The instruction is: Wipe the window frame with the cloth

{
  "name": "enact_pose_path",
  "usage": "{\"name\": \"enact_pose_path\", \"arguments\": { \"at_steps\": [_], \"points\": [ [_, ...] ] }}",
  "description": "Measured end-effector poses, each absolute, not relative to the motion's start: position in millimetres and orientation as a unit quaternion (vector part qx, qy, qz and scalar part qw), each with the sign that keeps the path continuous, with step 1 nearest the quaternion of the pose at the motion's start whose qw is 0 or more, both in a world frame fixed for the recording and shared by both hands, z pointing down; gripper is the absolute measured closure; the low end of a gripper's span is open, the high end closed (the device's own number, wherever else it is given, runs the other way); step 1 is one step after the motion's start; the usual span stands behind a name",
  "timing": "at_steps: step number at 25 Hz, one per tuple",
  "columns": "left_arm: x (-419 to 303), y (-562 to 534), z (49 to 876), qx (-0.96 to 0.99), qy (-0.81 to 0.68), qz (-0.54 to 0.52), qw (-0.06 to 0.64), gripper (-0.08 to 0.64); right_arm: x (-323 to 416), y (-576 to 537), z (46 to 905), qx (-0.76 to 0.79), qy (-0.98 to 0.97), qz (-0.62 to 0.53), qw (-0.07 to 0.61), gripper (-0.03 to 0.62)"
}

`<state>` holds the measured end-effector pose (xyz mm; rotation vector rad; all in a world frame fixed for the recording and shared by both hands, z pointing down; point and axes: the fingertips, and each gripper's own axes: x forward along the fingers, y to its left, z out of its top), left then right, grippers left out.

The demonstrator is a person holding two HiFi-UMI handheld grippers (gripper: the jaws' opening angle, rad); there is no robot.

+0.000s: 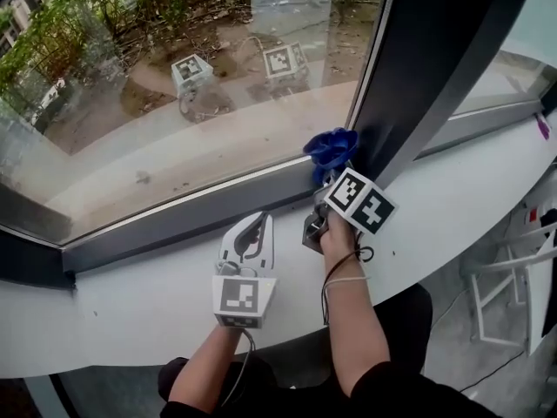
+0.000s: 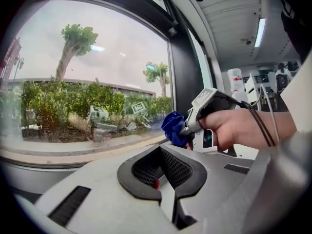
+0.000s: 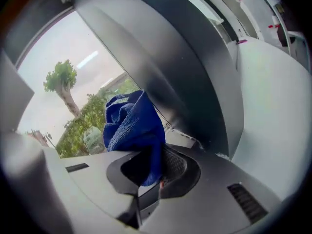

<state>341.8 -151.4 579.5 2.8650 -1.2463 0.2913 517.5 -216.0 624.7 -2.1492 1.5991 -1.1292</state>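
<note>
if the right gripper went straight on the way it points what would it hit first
Most likely the dark window frame near its lower corner, with the blue cloth in the right gripper touching first; depth is unclear.

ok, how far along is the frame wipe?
Done: blue cloth picked up, right claw shut on it. In hand: cloth held at the foot of the upright post, by the bottom rail; left claw shut, empty, over the sill. Remaining: no wiped streaks show, so coverage can't be judged.
</note>
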Motion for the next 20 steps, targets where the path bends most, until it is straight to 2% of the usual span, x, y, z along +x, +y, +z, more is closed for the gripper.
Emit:
{"name": "enact_pose_path", "arguments": {
  "at_steps": [3,6,13,20],
  "points": [
    [341.0,-151.1,576.3,0.913,-0.397,0.091,0.0,0.555,520.1,-216.3,622.4,-0.74,0.529,-0.389,0.147,0.569],
    [337.5,-151.3,569.2,0.914,-0.397,0.087,0.004,0.555,521.9,-220.9,613.5,-0.756,0.523,-0.368,0.14,0.571],
    [336.8,-150.9,566.2,0.914,-0.398,0.083,0.004,0.555,531.5,-225.4,599.4,-0.757,0.507,-0.366,0.187,0.571],
    [334.5,-150.2,565.1,0.915,-0.396,0.081,0.006,0.555,535.8,-228.2,581.4,-0.775,0.497,-0.336,0.2,0.571]
  ]
}}
